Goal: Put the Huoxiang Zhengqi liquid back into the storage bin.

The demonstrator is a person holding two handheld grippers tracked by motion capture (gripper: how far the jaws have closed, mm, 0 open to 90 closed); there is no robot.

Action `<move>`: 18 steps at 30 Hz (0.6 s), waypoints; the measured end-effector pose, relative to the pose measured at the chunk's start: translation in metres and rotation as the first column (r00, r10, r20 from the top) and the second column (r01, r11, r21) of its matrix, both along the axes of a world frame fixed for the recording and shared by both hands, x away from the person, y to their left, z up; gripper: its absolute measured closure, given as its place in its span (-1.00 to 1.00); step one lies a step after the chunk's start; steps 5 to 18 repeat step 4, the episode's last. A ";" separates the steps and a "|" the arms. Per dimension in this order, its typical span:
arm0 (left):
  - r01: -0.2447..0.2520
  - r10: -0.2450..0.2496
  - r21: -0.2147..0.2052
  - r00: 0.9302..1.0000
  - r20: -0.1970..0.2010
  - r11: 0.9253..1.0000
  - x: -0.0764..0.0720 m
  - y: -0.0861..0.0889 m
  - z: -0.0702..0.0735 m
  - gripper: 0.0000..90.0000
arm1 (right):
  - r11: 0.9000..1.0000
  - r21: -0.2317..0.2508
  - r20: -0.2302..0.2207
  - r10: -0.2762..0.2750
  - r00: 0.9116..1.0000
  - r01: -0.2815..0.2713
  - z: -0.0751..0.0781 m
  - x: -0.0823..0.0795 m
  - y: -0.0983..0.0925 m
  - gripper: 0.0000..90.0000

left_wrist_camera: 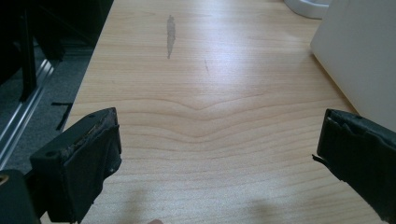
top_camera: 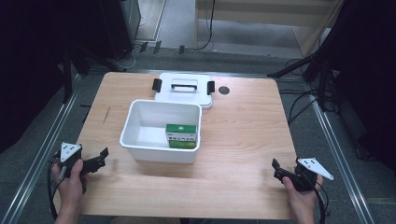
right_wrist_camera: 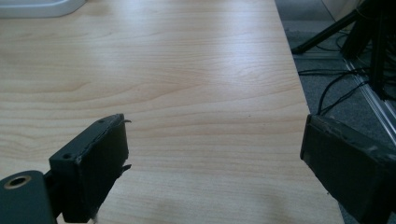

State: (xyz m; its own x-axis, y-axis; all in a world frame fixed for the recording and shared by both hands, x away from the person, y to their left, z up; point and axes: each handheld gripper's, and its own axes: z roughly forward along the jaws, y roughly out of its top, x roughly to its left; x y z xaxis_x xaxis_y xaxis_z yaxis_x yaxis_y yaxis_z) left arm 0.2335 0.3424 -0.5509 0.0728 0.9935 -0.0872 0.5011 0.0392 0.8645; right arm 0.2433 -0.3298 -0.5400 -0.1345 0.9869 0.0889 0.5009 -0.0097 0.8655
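A white bin (top_camera: 140, 122) stands in the middle of the wooden table (top_camera: 243, 121), holding a green and white box (top_camera: 180, 132) against its right wall. Its white lid (top_camera: 184, 88), with a handle and two black clips, lies flat just behind it. My left gripper (top_camera: 99, 158) rests at the table's front left corner, open and empty; in the left gripper view its jaws stand wide apart over bare wood (left_wrist_camera: 210, 116), with the bin's wall (left_wrist_camera: 359, 51) at the right. My right gripper (top_camera: 279, 169) sits at the front right corner, open and empty.
A small dark round spot (top_camera: 224, 90) marks the table to the right of the lid. A grey smear (left_wrist_camera: 170, 35) stains the wood on the left side. Tripod legs and cables (top_camera: 313, 65) stand on the floor beyond the table's right edge.
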 end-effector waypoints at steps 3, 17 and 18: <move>0.004 -0.004 0.006 1.000 -0.001 1.000 0.001 -0.001 0.000 -0.99 | 1.000 -0.009 0.003 -0.022 1.000 0.022 -0.001 0.001 0.000 -0.84; 0.007 -0.007 0.011 1.000 -0.004 1.000 0.001 -0.002 0.000 -0.99 | 0.999 -0.016 0.006 -0.035 0.999 0.035 -0.001 0.002 0.000 -0.84; 0.007 -0.007 0.011 1.000 -0.004 1.000 0.001 -0.002 0.000 -0.99 | 0.999 -0.016 0.006 -0.035 0.999 0.035 -0.001 0.002 0.000 -0.84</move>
